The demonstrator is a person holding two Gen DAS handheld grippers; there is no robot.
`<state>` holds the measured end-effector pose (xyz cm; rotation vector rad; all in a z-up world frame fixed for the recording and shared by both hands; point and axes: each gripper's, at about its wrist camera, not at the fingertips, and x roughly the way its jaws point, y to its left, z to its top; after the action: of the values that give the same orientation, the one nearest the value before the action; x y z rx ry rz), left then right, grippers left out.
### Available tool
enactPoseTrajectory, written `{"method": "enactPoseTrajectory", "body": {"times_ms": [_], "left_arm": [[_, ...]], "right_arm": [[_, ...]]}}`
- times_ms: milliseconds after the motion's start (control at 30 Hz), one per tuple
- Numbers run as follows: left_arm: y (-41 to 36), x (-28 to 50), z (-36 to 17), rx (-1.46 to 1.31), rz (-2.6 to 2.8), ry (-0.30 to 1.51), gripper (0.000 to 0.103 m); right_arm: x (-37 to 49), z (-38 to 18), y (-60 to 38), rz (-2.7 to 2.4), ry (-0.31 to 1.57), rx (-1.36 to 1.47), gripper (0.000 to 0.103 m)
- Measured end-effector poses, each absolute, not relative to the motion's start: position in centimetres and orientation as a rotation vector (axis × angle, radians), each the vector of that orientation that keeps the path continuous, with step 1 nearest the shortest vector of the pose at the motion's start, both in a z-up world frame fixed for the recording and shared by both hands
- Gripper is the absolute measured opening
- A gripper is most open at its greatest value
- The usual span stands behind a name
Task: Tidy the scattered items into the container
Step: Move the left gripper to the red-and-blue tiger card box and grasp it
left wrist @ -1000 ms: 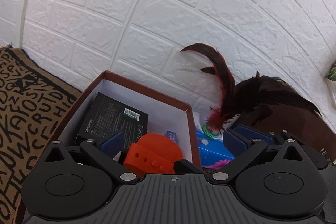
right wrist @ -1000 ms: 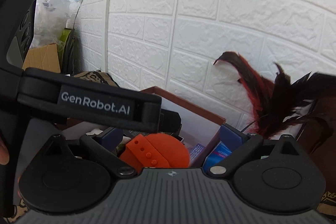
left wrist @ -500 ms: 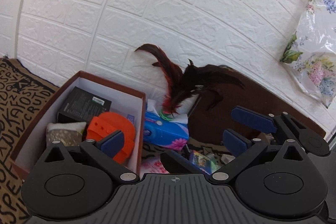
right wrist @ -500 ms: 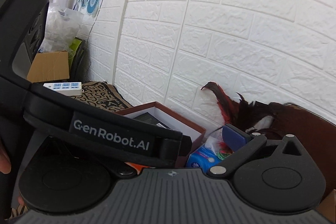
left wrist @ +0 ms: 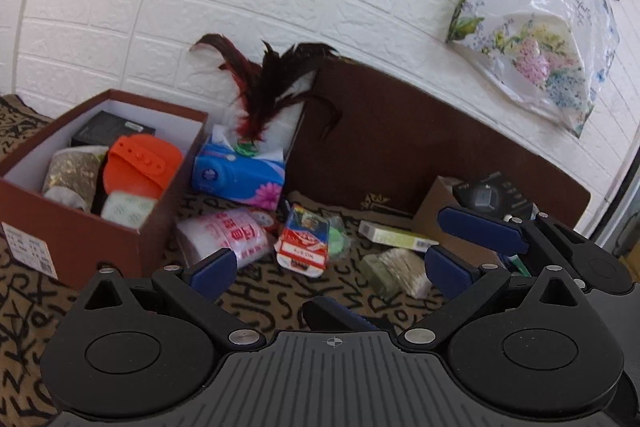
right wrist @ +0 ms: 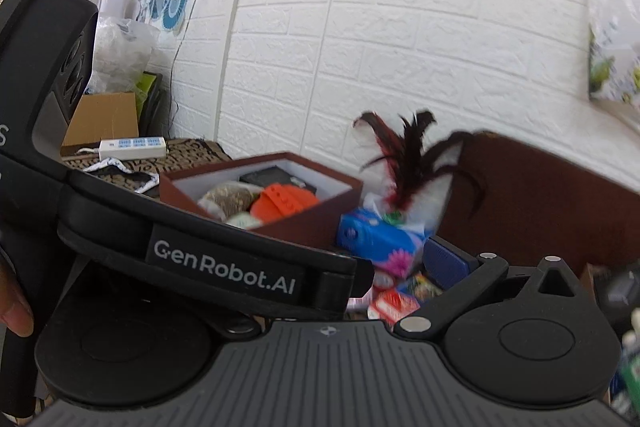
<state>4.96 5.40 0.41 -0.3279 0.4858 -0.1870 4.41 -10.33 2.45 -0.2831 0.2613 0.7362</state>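
The brown box (left wrist: 80, 231) with a white lining stands at the left and holds an orange disc (left wrist: 140, 163), a black box and several packets. It also shows in the right wrist view (right wrist: 304, 223). My left gripper (left wrist: 328, 267) is open and empty above the patterned cloth. Scattered beyond it lie a blue tissue pack (left wrist: 240, 175) with a red-black feather toy (left wrist: 272, 87), a pink-printed roll (left wrist: 228, 235), a red-blue packet (left wrist: 304, 243), a flat white box (left wrist: 396, 235) and a straw-coloured packet (left wrist: 396, 271). My right gripper's left finger is hidden behind the left gripper's body; its right finger (right wrist: 444, 263) shows, empty.
A dark brown board (left wrist: 420, 155) leans on the white brick wall behind the items. A cardboard box (left wrist: 440, 211) with a black item stands at the right. A floral plastic bag (left wrist: 532, 19) hangs on the wall. A power strip (right wrist: 132, 147) lies at the far left.
Both grippers have drawn back and up from the brown box and swung right. The scattered items on the cloth have come into view. The box contents stay in place.
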Motion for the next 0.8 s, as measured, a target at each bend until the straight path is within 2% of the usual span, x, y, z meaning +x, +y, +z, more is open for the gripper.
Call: {"method": "enactPoseTrajectory", "body": {"times_ms": [333,800], "left_arm": [[3.0,5.0,-5.7,-0.316,-0.219,0.571,0.103],[2.8,11.0,-7.2,-0.3,-0.203,0.592,0.102]], "right_arm": [[4.2,-3.6,-13.2,0.671,0.396,-0.24,0.103],[10.5,-6.6,-16.2,0.544,0.498,-0.095,0.103]]}}
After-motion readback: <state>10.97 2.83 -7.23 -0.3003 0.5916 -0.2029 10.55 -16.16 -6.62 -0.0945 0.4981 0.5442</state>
